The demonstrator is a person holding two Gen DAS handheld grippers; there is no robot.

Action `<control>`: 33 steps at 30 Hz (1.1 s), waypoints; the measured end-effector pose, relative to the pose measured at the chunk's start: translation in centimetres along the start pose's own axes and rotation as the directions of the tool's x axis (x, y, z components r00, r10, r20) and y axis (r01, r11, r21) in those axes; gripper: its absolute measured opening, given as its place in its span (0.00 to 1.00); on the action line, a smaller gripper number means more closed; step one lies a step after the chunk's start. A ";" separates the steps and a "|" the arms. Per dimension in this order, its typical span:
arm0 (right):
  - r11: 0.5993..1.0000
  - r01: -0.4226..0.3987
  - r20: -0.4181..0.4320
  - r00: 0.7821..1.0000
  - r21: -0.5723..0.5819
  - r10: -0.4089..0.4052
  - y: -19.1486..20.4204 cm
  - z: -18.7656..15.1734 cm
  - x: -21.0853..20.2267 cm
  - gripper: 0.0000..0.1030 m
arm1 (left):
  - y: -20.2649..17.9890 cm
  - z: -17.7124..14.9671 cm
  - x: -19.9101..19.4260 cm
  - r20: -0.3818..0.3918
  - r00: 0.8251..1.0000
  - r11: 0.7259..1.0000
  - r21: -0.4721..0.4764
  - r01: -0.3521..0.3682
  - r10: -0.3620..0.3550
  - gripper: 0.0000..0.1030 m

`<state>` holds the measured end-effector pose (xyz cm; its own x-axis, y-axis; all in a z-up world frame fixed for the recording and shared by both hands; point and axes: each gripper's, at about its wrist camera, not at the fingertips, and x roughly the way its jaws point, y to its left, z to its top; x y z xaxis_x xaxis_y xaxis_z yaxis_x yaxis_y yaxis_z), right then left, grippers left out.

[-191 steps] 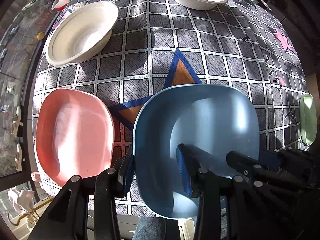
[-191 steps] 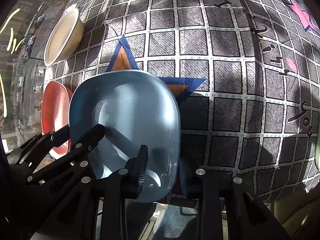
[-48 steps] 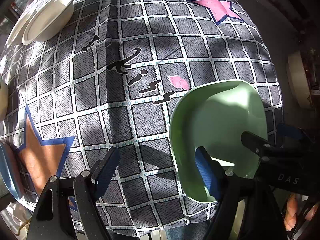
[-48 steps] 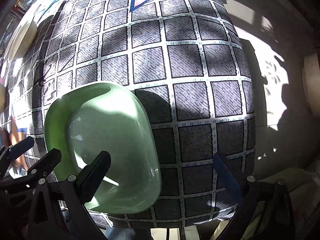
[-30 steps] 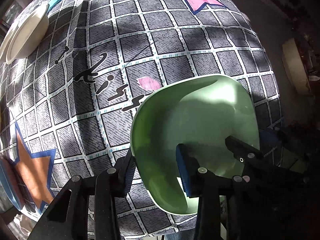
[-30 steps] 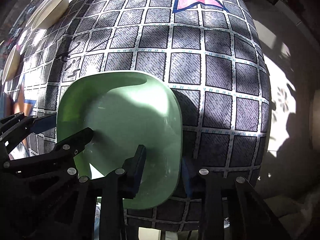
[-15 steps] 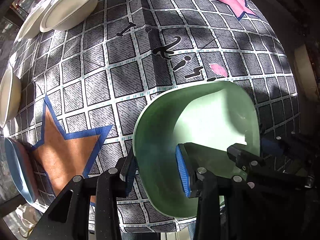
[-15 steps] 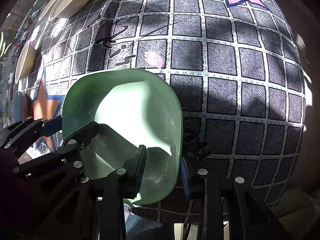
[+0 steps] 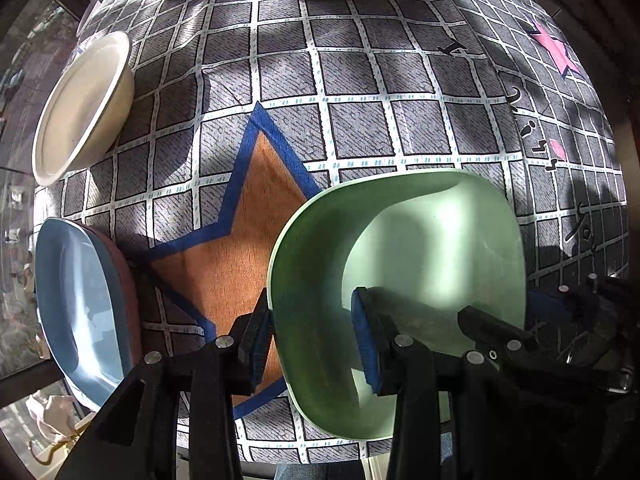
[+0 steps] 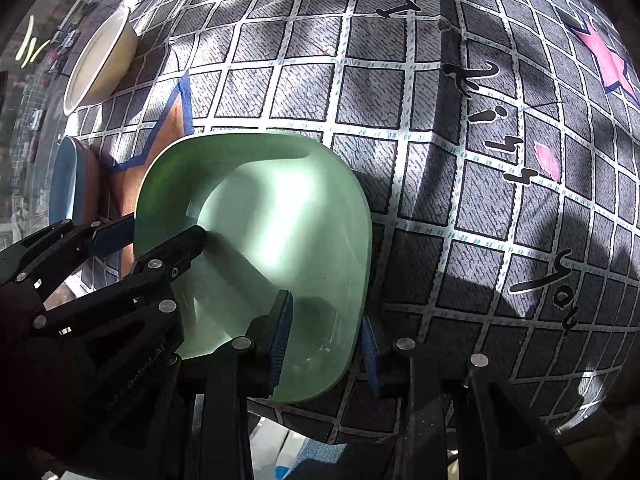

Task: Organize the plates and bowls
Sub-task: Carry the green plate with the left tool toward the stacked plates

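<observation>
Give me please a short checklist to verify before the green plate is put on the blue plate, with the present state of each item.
1. Left gripper pinches the rim of the green plate: ok.
2. Right gripper pinches the opposite rim: ok.
3. Blue plate is empty inside: ok.
4. Blue plate sits nested on the pink plate: ok, only a pink edge shows.
5. Path over the orange star is free of dishes: ok.
6. White bowl stands away from the stack: ok.
7. Green plate is lifted clear of the tablecloth: cannot tell.
</observation>
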<state>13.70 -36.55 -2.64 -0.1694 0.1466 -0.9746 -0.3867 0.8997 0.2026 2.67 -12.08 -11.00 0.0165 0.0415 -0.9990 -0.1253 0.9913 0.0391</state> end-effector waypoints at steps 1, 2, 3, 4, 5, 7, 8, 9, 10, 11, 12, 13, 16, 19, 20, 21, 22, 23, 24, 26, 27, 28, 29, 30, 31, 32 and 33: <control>1.000 0.001 0.001 1.000 -0.002 -0.001 1.2 -0.2 0.1 0.34 | 0.5 -0.1 0.0 0.004 1.000 1.000 -0.004 -0.002 0.002 0.40; 1.000 -0.001 -0.002 1.000 -0.004 0.001 2.3 -0.3 0.3 0.34 | 1.3 -0.3 0.3 0.008 1.000 1.000 -0.007 -0.003 0.003 0.40; 1.000 -0.003 -0.004 1.000 -0.003 0.003 3.3 -0.5 0.4 0.34 | 1.7 -0.4 0.3 0.012 1.000 1.000 -0.009 -0.004 0.004 0.40; 1.000 -0.003 -0.006 1.000 0.000 0.003 4.5 -0.6 0.6 0.34 | 2.3 -0.4 0.5 0.015 1.000 1.000 -0.010 -0.004 0.004 0.40; 1.000 0.000 -0.008 1.000 0.001 0.000 7.3 0.1 1.3 0.34 | 3.0 -0.5 0.7 0.018 1.000 1.000 -0.009 -0.001 0.001 0.40; 1.000 0.009 -0.011 1.000 0.004 -0.008 9.6 0.4 1.4 0.34 | 3.4 -0.6 0.9 0.022 1.000 1.000 -0.008 0.006 -0.006 0.40; 1.000 0.013 -0.012 1.000 0.005 -0.013 9.8 0.5 1.6 0.34 | 4.4 -0.9 1.3 0.025 1.000 1.000 -0.007 0.012 -0.012 0.40; 1.000 0.019 -0.014 1.000 0.006 -0.019 10.6 0.9 1.4 0.34 | 4.6 -1.1 1.4 0.027 1.000 1.000 -0.005 0.017 -0.017 0.40; 1.000 0.022 -0.015 1.000 0.008 -0.022 10.6 0.6 1.3 0.34 | 4.9 -0.8 1.6 0.028 0.999 1.000 -0.004 0.020 -0.020 0.40; 1.000 0.022 -0.016 1.000 0.011 -0.022 10.7 0.4 1.4 0.34 | 6.7 -0.9 1.6 0.030 0.999 1.000 -0.002 0.023 -0.023 0.40; 1.000 0.020 -0.018 1.000 0.015 -0.020 10.1 0.3 1.4 0.34 | 7.7 0.7 1.7 0.030 0.999 1.000 0.001 0.025 -0.025 0.40; 1.000 0.016 -0.021 1.000 0.023 -0.016 10.0 0.3 1.5 0.34 | 8.1 0.2 1.4 0.032 0.999 1.000 0.004 0.025 -0.025 0.40; 0.999 0.013 -0.029 1.000 0.039 -0.011 10.1 0.4 1.6 0.34 | 8.5 -0.1 0.9 0.028 0.999 0.999 -0.002 0.038 -0.038 0.40; 0.999 0.006 -0.027 1.000 0.038 -0.005 10.0 0.1 0.5 0.34 | 9.0 -0.4 0.7 0.032 0.999 0.999 -0.011 0.039 -0.038 0.40; 0.999 0.001 -0.025 1.000 0.039 0.000 10.5 -0.2 0.3 0.34 | 10.7 -0.7 0.1 0.035 0.999 0.999 -0.013 0.038 -0.038 0.40; 0.999 -0.002 -0.023 1.000 0.038 0.003 10.0 -0.4 -0.6 0.34 | 11.2 -0.5 -0.1 0.036 0.999 0.999 -0.015 0.037 -0.037 0.40; 0.999 -0.006 -0.021 1.000 0.039 0.006 10.8 -0.6 -0.8 0.34 | 11.5 -0.5 -0.4 0.038 0.999 0.999 -0.019 0.037 -0.036 0.40; 0.999 -0.010 -0.020 1.000 0.039 0.011 10.7 0.1 -1.5 0.34 | 11.8 -0.4 -0.8 0.041 0.999 0.999 -0.023 0.036 -0.035 0.40; 0.999 -0.017 -0.020 1.000 0.041 0.018 9.8 0.8 -2.4 0.34 | 12.4 -0.6 -1.2 0.045 0.998 0.999 -0.026 0.035 -0.033 0.40; 0.999 -0.026 -0.016 1.000 0.040 0.027 10.8 1.8 -3.1 0.34 | 13.6 -0.9 -2.0 0.053 0.998 0.999 -0.033 0.031 -0.030 0.40; 0.999 -0.030 -0.013 0.999 0.037 0.031 10.2 1.9 -3.5 0.34 | 14.1 -0.9 -2.3 0.057 0.998 0.999 -0.038 0.030 -0.028 0.40; 0.999 -0.033 -0.010 0.999 0.034 0.034 10.7 2.0 -4.0 0.34 | 14.4 -0.9 -2.7 0.060 0.998 0.999 -0.042 0.029 -0.027 0.40; 0.999 -0.037 -0.007 0.999 0.032 0.037 11.4 2.2 -4.4 0.34 | 14.7 -0.7 -3.0 0.064 0.998 0.999 -0.046 0.027 -0.024 0.40; 0.999 -0.040 -0.004 0.999 0.028 0.040 12.2 2.3 -4.7 0.34 | 14.6 -0.9 -3.4 0.068 0.997 0.998 -0.050 0.025 -0.021 0.40; 0.999 -0.043 -0.001 0.999 0.025 0.043 12.8 2.5 -5.1 0.34 | 14.9 -1.0 -3.6 0.072 0.997 0.998 -0.053 0.023 -0.019 0.40; 0.999 -0.046 0.001 0.999 0.021 0.046 13.1 2.6 -5.8 0.34 | 15.2 -0.9 -4.0 0.074 0.997 0.998 -0.054 0.021 -0.017 0.40; 0.999 -0.047 0.003 0.999 0.018 0.047 13.9 2.6 -6.1 0.34 | 15.6 -0.9 -4.4 0.076 0.997 0.998 -0.056 0.020 -0.016 0.40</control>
<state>11.73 -23.89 5.83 -0.1845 0.1903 -0.9642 -0.3616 0.8991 0.2466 -0.26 3.12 -6.01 0.0937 0.0350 -0.9950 -0.1805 0.9834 0.0176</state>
